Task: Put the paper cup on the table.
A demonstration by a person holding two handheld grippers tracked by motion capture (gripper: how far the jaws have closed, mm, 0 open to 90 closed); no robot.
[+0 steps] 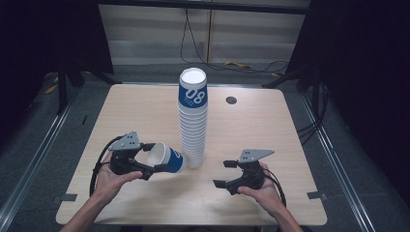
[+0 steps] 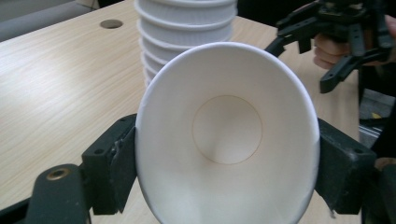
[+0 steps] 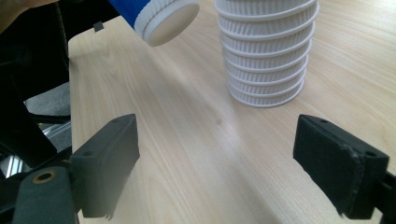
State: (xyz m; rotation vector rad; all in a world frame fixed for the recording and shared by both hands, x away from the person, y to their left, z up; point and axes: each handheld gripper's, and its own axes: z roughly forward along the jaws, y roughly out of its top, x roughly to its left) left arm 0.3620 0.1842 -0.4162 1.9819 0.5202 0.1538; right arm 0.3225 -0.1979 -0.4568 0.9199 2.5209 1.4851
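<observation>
I have the left gripper (image 1: 147,162) clamped on a single paper cup (image 1: 167,158), its jaws pressing on either side of the wall close to the rim. The cup is held on its side above the surface (image 1: 135,116), mouth toward my left hand and base pointing at the tall stack of cups (image 1: 193,121), just beside its foot. In the left gripper view the rim (image 2: 227,135) looks pressed slightly oval, so I judge the paper to be thin, very light and easy to crush. The rolled rim is the stiffest part and the better place to hold; the blue printed wall lower down would buckle and slip sooner. The stack looks tippy, being tall on a narrow base, so I'd keep any nudge off it. My right gripper (image 1: 226,174) has its jaws wide apart and empty, hovering low over the surface near the stack's other side.
</observation>
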